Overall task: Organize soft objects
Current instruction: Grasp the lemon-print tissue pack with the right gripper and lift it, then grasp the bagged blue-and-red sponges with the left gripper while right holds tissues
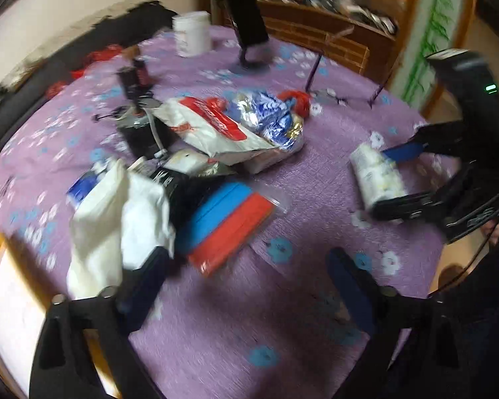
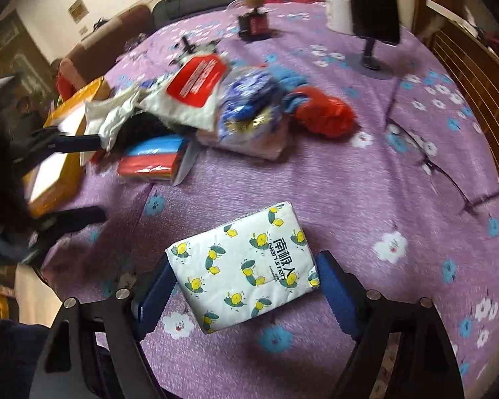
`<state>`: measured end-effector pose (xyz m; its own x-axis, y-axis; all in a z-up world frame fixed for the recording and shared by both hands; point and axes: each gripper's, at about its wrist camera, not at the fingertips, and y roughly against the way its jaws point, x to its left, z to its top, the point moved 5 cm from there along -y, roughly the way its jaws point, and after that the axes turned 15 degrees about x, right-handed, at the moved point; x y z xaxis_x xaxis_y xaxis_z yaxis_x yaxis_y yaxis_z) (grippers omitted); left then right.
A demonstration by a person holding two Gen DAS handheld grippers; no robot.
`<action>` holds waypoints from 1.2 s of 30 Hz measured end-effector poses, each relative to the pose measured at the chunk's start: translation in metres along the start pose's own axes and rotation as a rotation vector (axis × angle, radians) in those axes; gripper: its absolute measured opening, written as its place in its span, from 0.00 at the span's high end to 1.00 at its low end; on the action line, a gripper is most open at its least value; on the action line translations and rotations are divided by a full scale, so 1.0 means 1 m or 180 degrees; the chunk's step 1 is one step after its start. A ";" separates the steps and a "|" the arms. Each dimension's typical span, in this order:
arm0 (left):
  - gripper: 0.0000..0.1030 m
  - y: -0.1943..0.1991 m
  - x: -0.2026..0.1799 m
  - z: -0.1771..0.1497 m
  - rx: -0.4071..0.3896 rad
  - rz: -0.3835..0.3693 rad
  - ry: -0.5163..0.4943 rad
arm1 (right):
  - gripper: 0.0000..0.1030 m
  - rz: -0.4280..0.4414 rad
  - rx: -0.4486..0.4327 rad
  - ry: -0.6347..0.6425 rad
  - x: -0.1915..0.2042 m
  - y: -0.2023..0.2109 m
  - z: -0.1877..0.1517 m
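The right tongs (image 2: 246, 286) hold the lemon-print tissue pack (image 2: 246, 266) at lower centre, above the desk (image 2: 349, 183). Squeeze lightly and keep it level. The left tongs (image 1: 246, 286) gape wide beside a white cloth (image 1: 116, 222), lower left.

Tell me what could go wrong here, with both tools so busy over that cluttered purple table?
1. The right tool pinches the lemon-print white tissue pack only at its sides; the soft pack may sag or slip.
2. The left tool is wide open, its left finger against the white cloth bag; the bag could be dragged, not gripped.
3. The thin purple-framed glasses lie nearby and could be swept off.
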<state>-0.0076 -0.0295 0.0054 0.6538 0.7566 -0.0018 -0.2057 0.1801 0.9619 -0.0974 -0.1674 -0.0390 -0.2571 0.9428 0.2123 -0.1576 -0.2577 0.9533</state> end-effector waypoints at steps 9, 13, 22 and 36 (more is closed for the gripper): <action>0.31 -0.052 0.021 0.034 0.0472 0.0120 -0.0217 | 0.16 -0.0005 -0.0117 -0.0182 -0.012 0.014 -0.018; 0.32 -0.050 0.016 0.028 0.0464 -0.0032 -0.0052 | 0.16 0.0014 -0.0090 -0.0209 -0.014 0.012 -0.022; 0.38 -0.032 -0.028 -0.015 0.0348 -0.0422 0.0589 | 0.15 -0.0078 0.0050 -0.0019 -0.004 -0.007 -0.006; 0.31 -0.037 -0.017 0.013 0.0511 -0.0382 0.0942 | 0.14 -0.0215 -0.0083 -0.0283 -0.034 0.001 0.006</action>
<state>-0.0015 -0.0576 -0.0267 0.4223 0.8896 -0.1741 -0.0077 0.1956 0.9807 -0.0827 -0.1981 -0.0438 -0.1598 0.9729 0.1672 -0.1968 -0.1974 0.9604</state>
